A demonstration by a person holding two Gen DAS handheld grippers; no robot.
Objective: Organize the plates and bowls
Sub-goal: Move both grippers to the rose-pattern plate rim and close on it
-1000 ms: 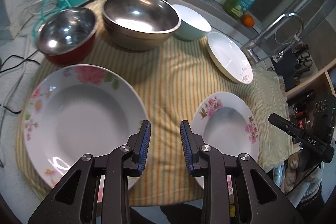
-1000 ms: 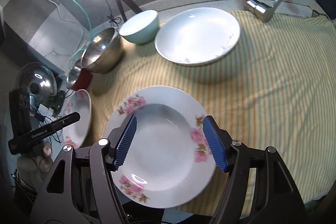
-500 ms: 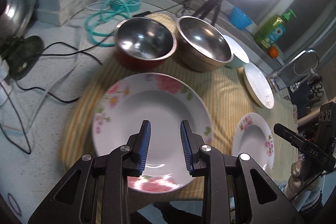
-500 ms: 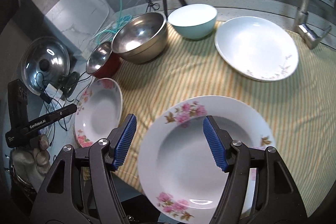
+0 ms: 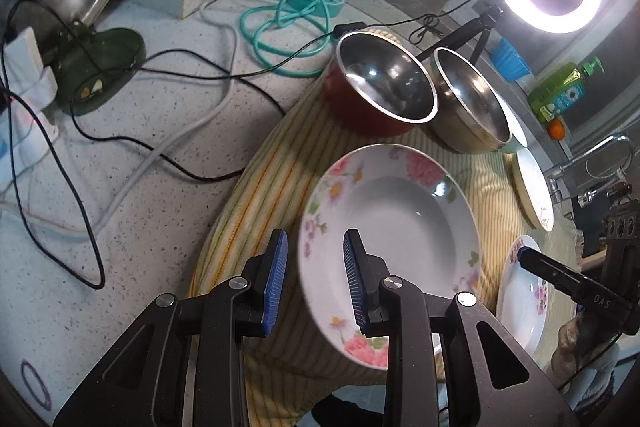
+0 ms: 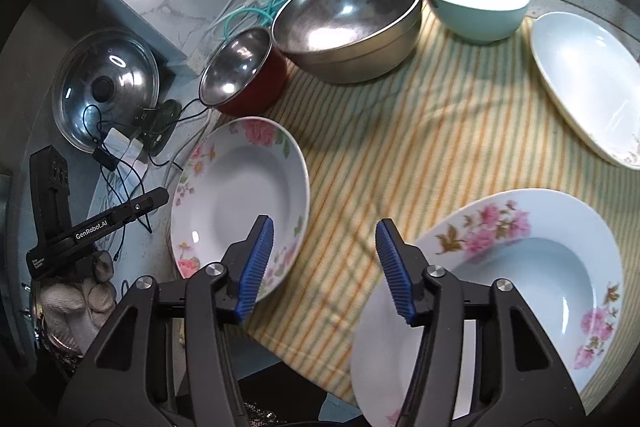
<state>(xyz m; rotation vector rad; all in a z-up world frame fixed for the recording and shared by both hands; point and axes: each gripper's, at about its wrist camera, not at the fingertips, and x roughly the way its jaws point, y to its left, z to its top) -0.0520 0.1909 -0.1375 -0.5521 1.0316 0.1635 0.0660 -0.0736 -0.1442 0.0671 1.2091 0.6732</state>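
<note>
Two readable marks: "GenRobot.AI" on the left gripper at 9 o'clock in the right wrist view, "DAS" on the right gripper. Red bowl, steel bowl and teal bowl hold nothing. Floral plates lie on the striped cloth. Both grippers gape, gripping nothing.

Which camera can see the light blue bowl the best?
The right wrist view. There the light blue bowl shows whole, its white inside and blue wall, right beside the big steel bowl. In the left wrist view only a sliver of its rim peeks out from behind that steel bowl.
</note>
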